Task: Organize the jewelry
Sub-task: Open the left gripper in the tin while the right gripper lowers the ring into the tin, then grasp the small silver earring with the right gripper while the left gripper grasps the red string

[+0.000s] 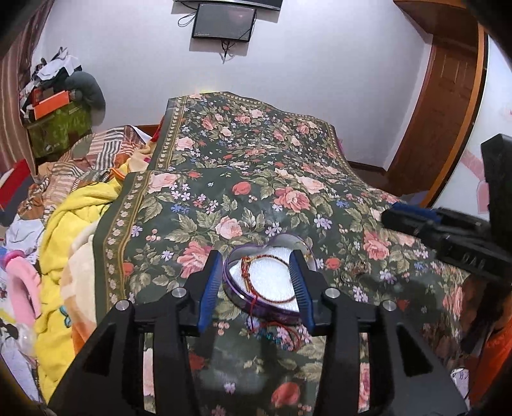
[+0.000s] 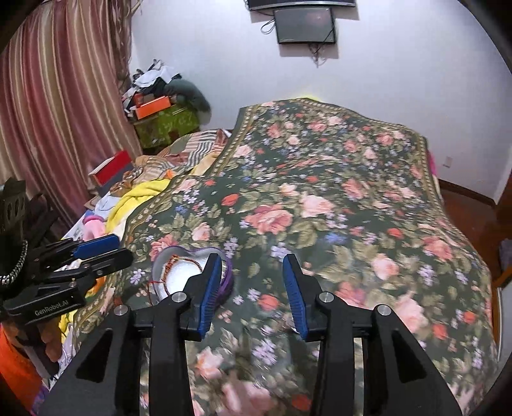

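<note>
Left gripper hovers, jaws apart, framing the heart-shaped purple tin on the floral bedspread, red cord bracelet draped over its rim; right gripper waits beside, jaws apart and empty.

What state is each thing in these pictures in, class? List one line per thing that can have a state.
Left tongs: open, straddling the box, gripping nothing.
Right tongs: open, empty, over the bedspread.
Heart-shaped box: lid off, white lining showing.
Red cord bracelet: partly in the box, its tail trailing over the rim onto the bedspread.
Floral bedspread: spread flat over the bed.
Wall screen: dark.
</note>
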`<state>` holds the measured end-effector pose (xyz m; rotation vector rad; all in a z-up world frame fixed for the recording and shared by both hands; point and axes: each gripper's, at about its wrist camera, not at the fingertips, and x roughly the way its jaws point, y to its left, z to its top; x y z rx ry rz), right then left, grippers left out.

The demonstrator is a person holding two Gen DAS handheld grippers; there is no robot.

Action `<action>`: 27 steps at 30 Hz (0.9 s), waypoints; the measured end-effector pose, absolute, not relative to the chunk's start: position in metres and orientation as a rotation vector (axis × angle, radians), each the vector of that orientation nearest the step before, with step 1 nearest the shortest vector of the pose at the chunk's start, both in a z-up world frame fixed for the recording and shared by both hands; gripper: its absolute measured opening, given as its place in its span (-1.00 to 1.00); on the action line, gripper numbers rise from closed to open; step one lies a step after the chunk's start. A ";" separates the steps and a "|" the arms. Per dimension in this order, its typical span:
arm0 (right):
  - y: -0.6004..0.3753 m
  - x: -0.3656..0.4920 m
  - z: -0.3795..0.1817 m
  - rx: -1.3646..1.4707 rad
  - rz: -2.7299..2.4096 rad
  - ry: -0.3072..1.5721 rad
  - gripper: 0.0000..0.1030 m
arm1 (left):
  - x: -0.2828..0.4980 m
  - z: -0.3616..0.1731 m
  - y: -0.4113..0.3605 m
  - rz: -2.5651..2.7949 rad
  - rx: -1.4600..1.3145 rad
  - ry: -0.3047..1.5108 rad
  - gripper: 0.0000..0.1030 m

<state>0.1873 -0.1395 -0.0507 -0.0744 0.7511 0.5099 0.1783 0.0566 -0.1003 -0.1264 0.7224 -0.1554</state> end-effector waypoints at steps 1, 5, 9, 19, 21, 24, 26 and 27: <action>-0.144 0.185 -0.049 -0.071 0.502 0.753 -0.30 | 0.175 -0.100 0.056 -0.153 -0.119 0.723 -0.17; -0.162 0.173 -0.048 -0.079 0.469 0.748 -0.30 | 0.162 -0.102 0.051 -0.154 -0.086 0.742 -0.16; -0.176 0.163 -0.051 -0.098 0.436 0.760 -0.30 | 0.152 -0.110 0.044 -0.155 -0.063 0.769 -0.03; -0.196 0.144 -0.088 -0.127 0.417 0.878 -0.29 | 0.141 -0.145 0.029 -0.181 -0.069 0.879 0.01; -0.194 0.140 -0.096 -0.135 0.423 0.898 -0.29 | 0.140 -0.153 0.027 -0.189 -0.072 0.903 0.01; -0.191 0.136 -0.105 -0.128 0.448 0.928 -0.29 | 0.139 -0.165 0.024 -0.206 -0.079 0.936 0.01; -0.189 0.135 -0.109 -0.116 0.466 0.944 -0.29 | 0.140 -0.170 0.021 -0.204 -0.065 0.939 0.01; -0.188 0.134 -0.111 -0.111 0.477 0.953 -0.29 | 0.140 -0.170 0.020 -0.204 -0.059 0.936 0.01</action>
